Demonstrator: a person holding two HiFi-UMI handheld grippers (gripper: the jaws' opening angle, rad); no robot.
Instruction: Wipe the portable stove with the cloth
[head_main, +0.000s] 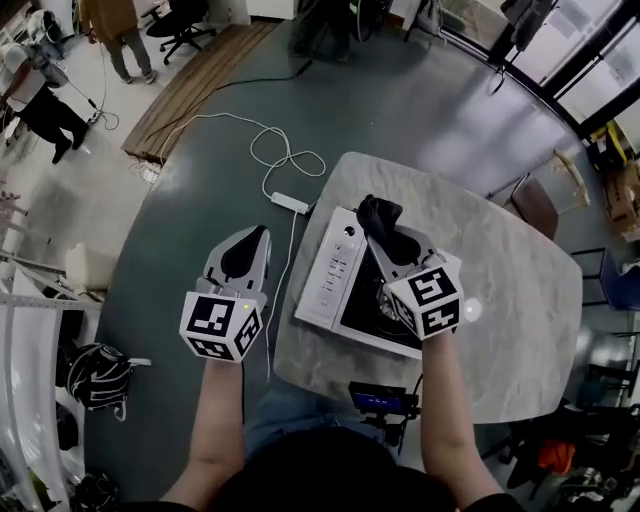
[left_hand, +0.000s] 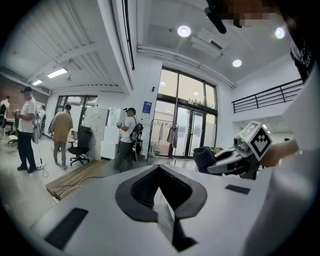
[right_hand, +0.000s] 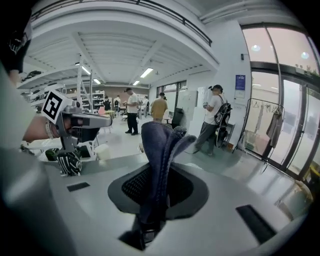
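Note:
The portable stove (head_main: 335, 272), white with a black cooktop, sits on the left part of the marble table (head_main: 510, 300). My right gripper (head_main: 388, 232) hovers over the cooktop, shut on a dark blue cloth (head_main: 380, 215). In the right gripper view the cloth (right_hand: 159, 145) stands up from between the jaws. My left gripper (head_main: 248, 240) hangs left of the table, over the floor, shut with nothing in it. In the left gripper view its jaws meet at a point (left_hand: 159, 168), and the right gripper (left_hand: 235, 161) with the cloth (left_hand: 204, 158) shows off to the right.
A white power strip (head_main: 290, 203) and its cable lie on the floor by the table's far left corner. A small dark device (head_main: 384, 401) is at the near table edge. A chair (head_main: 536, 206) stands beyond the table. Several people stand far off.

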